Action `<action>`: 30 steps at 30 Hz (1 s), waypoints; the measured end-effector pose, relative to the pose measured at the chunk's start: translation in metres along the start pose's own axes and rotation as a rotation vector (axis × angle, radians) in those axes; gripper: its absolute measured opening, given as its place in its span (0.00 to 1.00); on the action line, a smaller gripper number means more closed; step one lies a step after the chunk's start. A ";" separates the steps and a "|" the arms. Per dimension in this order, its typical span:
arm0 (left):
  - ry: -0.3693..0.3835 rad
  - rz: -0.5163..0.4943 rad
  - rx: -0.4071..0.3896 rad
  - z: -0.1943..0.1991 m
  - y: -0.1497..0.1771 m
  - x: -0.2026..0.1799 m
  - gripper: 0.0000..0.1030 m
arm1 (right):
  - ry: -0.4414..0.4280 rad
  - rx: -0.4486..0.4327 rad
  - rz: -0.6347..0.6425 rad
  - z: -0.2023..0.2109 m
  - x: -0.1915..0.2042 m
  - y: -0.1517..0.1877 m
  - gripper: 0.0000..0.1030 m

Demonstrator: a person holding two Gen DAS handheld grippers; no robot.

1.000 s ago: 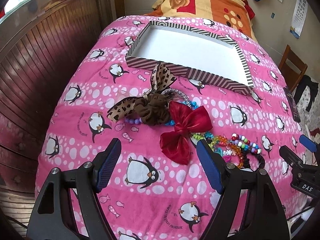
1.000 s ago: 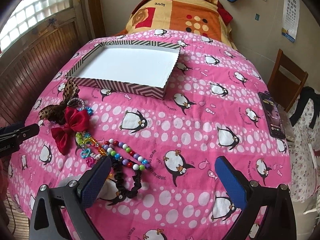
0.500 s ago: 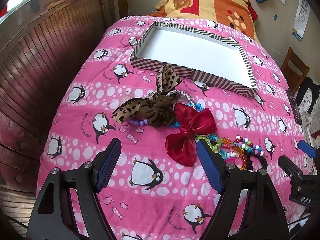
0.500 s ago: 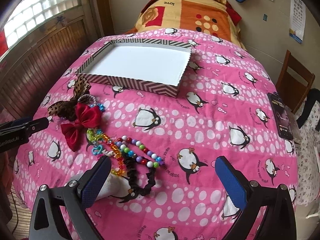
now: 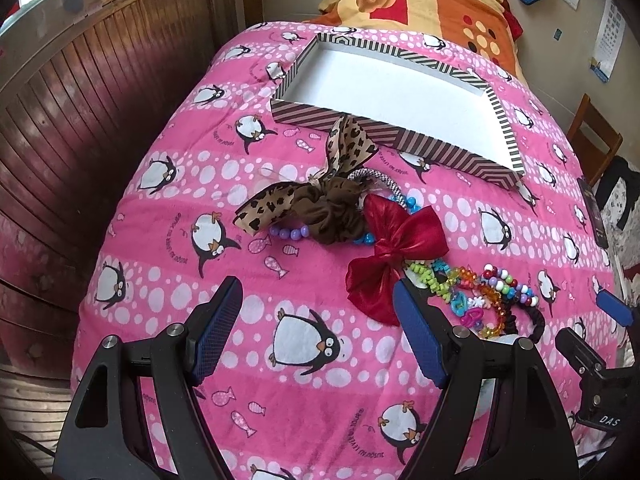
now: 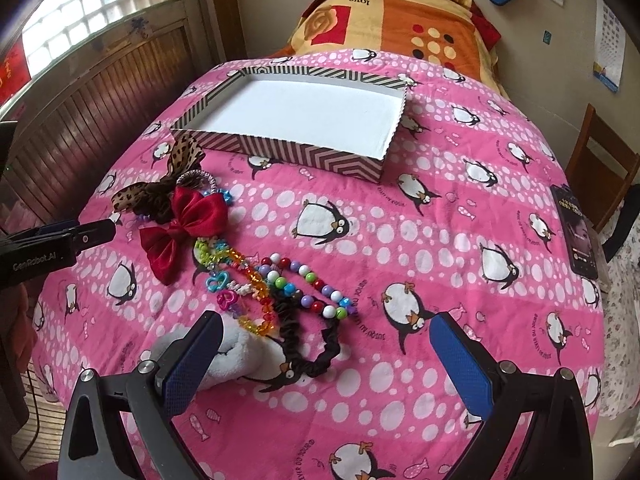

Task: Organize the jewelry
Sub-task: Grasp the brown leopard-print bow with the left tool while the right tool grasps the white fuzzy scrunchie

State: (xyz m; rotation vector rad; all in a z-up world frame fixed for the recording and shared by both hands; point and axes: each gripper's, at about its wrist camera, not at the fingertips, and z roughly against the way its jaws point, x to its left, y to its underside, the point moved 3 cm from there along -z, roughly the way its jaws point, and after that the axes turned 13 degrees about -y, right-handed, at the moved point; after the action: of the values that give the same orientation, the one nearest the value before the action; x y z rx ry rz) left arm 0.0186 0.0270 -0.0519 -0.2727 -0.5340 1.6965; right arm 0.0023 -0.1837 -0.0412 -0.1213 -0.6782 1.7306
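A striped shallow box (image 5: 400, 80) (image 6: 304, 120) with a white inside lies empty on the pink penguin bedspread. In front of it lies a pile of accessories: a leopard-print bow scrunchie (image 5: 320, 196) (image 6: 160, 188), a red bow (image 5: 392, 256) (image 6: 188, 224), colourful bead bracelets (image 5: 496, 292) (image 6: 304, 280) and a black scrunchie (image 6: 312, 344). My left gripper (image 5: 320, 332) is open and empty, just short of the red bow. My right gripper (image 6: 324, 360) is open and empty, above the black scrunchie and beads.
A phone (image 6: 576, 232) lies at the bed's right edge, near a wooden chair (image 6: 600, 160). A folded orange blanket (image 6: 392, 12) lies beyond the box. Wooden wall panelling (image 5: 80, 120) runs along the left side of the bed.
Both grippers have drawn back and risen slightly, so the bed and accessories sit a little further away. Both stay open and nothing on the bed has moved.
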 end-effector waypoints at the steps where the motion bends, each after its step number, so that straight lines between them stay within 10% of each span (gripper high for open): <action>1: 0.003 0.000 0.004 -0.001 0.001 0.001 0.76 | -0.003 0.002 -0.001 0.000 0.001 0.001 0.99; 22: 0.068 0.058 0.025 -0.022 -0.038 0.030 0.76 | -0.183 0.070 -0.001 -0.008 0.031 0.030 0.79; 30: 0.097 -0.108 0.045 -0.045 -0.058 0.011 0.76 | -0.265 0.104 -0.057 -0.015 0.034 0.043 0.73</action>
State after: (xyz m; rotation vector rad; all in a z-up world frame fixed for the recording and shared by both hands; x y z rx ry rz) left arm 0.0873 0.0533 -0.0611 -0.2869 -0.4306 1.5798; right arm -0.0384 -0.1521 -0.0656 0.2009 -0.7742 1.7388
